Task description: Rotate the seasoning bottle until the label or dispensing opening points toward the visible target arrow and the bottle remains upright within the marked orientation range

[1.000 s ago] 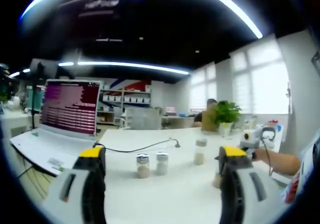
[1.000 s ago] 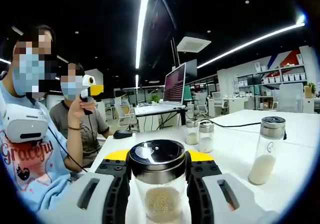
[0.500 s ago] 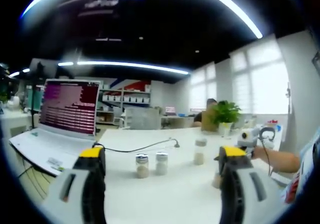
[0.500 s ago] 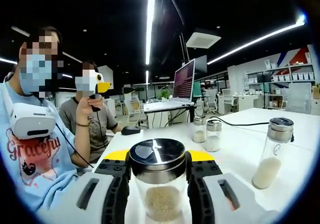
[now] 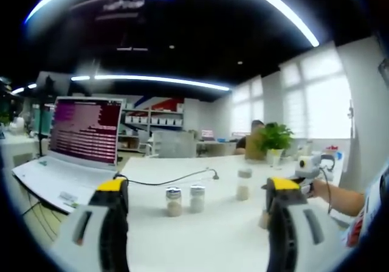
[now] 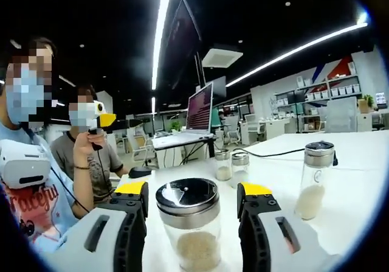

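A glass seasoning bottle [image 6: 189, 235] with a steel lid and pale grains stands upright on the white table [image 6: 358, 162]. It sits between the jaws of my right gripper [image 6: 193, 190], which is open, with a gap on each side of the lid. My left gripper [image 5: 197, 188] is open and empty, held above the near table edge. Beyond it stand two short bottles [image 5: 174, 201] [image 5: 197, 198] and a taller one [image 5: 244, 184]. The held-up right gripper [image 5: 309, 164] shows at the right, partly behind my left gripper's right jaw. The left gripper [image 6: 97, 115] appears raised in a hand.
An open laptop [image 5: 82, 135] sits at the table's left with a black cable [image 5: 164, 179] running from it. A potted plant [image 5: 275, 137] stands at the far side. Two people [image 6: 36, 181] sit at the table edge. A tall bottle [image 6: 313, 181] and two short ones [image 6: 231, 165] stand beyond.
My right gripper's jaws have spread away from the bottle's lid and let go of it. The right gripper view has shifted slightly. The left gripper has stayed put.
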Available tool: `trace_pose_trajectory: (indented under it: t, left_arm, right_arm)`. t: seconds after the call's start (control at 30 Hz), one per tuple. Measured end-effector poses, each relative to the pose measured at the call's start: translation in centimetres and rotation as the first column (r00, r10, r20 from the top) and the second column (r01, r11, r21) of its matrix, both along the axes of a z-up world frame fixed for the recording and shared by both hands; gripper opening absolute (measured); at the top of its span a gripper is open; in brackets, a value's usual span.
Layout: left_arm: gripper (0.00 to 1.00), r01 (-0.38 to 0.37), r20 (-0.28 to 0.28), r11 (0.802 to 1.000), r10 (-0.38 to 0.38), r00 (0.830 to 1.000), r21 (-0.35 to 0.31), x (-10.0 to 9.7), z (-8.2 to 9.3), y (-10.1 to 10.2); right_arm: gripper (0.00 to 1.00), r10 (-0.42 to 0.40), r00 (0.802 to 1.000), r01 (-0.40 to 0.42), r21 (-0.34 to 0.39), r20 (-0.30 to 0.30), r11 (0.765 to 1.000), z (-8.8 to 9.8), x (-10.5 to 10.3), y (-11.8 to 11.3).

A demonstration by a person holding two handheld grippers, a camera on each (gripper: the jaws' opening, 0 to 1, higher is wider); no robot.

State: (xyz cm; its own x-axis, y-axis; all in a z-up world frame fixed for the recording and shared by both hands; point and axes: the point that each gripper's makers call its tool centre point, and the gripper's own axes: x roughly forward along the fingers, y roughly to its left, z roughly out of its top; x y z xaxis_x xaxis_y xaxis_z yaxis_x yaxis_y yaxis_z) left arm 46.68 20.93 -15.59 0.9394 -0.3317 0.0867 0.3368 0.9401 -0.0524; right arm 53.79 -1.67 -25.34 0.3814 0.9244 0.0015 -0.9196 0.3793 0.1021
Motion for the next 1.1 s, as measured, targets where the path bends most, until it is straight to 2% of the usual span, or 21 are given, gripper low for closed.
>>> trace_pose_trajectory:
  t: [0.13, 0.27, 0.4, 0.53, 0.6, 0.7, 0.73, 0.8, 0.9, 1.0, 1.1]
  left_arm:
    - [1.0, 0.0, -0.004, 1.0, 0.0, 1.0, 0.0, -0.2, -0.1, 0.3]
    - [1.0, -0.046, 0.008, 0.999, 0.046, 0.999, -0.024, -0.4, 0.2, 1.4]
    - [1.0, -0.074, 0.01, 0.997, 0.074, 0.997, -0.018, -0.4, 0.2, 2.0]
    - [1.0, -0.069, 0.013, 0.997, 0.069, 0.998, -0.018, -0.4, 0.3, 1.8]
    - [1.0, -0.063, 0.013, 0.998, 0.063, 0.998, -0.011, -0.3, 0.2, 1.6]
    - [1.0, -0.053, 0.011, 0.999, 0.053, 0.999, -0.007, -0.2, 0.2, 1.3]
    - [1.0, -0.05, 0.01, 0.999, 0.05, 0.999, -0.006, -0.2, 0.1, 1.2]
    - [1.0, -0.045, 0.008, 0.999, 0.045, 0.999, -0.003, -0.2, 0.1, 1.0]
    - [1.0, -0.039, 0.009, 0.999, 0.04, 0.999, -0.001, -0.2, 0.1, 0.9]
    - [1.0, -0.03, 0.007, 1.0, 0.03, 1.0, 0.0, -0.2, 0.1, 0.6]
    - [1.0, -0.025, 0.009, 1.0, 0.025, 1.0, 0.004, -0.1, 0.1, 0.4]
  right_arm:
    - [0.74, -0.103, 0.994, 0.103, 0.029, -0.026, 0.994, 0.4, -0.1, -0.2]
    - [0.81, -0.189, 0.981, 0.186, 0.067, 0.046, 0.98, 1.8, -0.6, -0.3]
    - [0.95, -0.226, 0.973, 0.223, 0.074, 0.038, 0.972, 2.4, -1.3, 0.1]
    - [0.97, -0.282, 0.959, 0.28, 0.071, 0.03, 0.957, 2.7, -1.5, 0.0]
    - [0.99, -0.318, 0.948, 0.317, 0.065, 0.001, 0.946, 2.5, -1.3, -0.1]
    - [0.99, -0.382, 0.924, 0.383, 0.027, -0.009, 0.924, 1.7, -0.8, -0.6]
    - [0.99, -0.445, 0.895, 0.446, 0.05, -0.02, 0.894, 2.0, -0.4, -1.4]
    - [0.98, -0.501, 0.865, 0.497, 0.093, 0.029, 0.863, 3.0, -0.3, -2.0]
    - [0.93, -0.543, 0.838, 0.543, 0.028, 0.047, 0.84, 2.4, -0.2, -2.1]
    - [0.8, -0.548, 0.836, 0.546, 0.04, 0.032, 0.837, 2.4, -0.3, -1.8]
    - [0.73, -0.556, 0.831, 0.553, 0.07, 0.026, 0.83, 2.7, -0.3, -1.7]
